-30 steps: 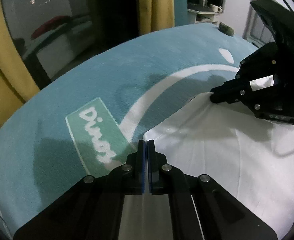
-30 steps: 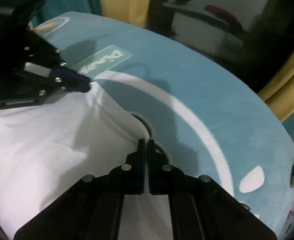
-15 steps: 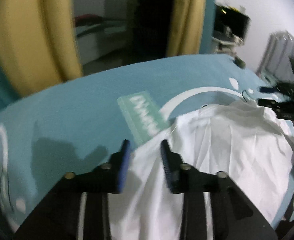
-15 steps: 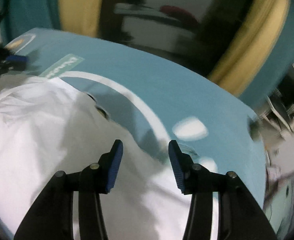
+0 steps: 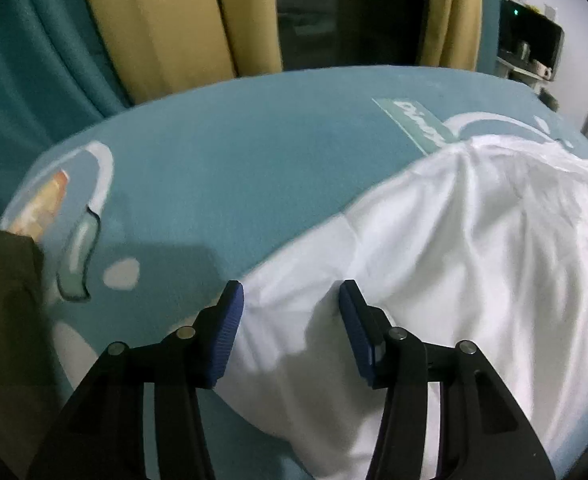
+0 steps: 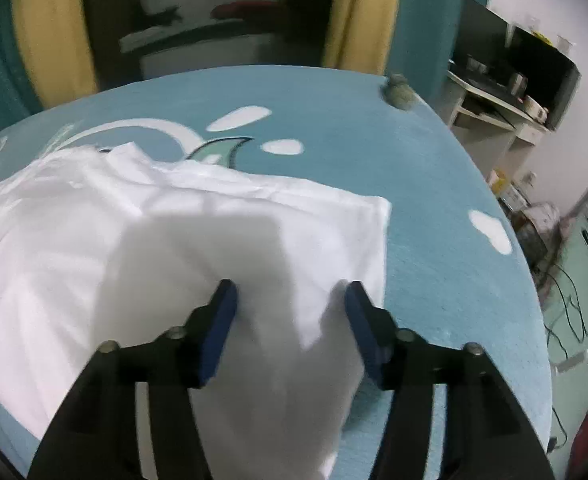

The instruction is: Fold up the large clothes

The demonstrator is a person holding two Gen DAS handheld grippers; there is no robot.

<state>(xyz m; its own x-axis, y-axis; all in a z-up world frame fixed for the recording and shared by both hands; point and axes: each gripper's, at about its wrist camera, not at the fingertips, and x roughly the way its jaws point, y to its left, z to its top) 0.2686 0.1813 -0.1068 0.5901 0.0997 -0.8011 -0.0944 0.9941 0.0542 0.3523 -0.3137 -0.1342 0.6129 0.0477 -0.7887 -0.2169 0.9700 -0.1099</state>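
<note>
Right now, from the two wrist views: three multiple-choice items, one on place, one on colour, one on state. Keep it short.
1. Where does the white cloth garment lie?
A. on the teal printed bed cover
B. hanging on the curtains
C. on the floor

2. What colour are the pads on the claw fingers?
A. red
B. blue
C. yellow

3. What state is the right claw in?
A. shut on the garment
B. shut on nothing
C. jaws apart above the garment

Key: 1 A, the garment lies spread on the cover in both views. 2 B, blue ribbed pads show on the left claw and the right one. 3 C, its jaws are opening and neither pad presses on the cloth.
</note>
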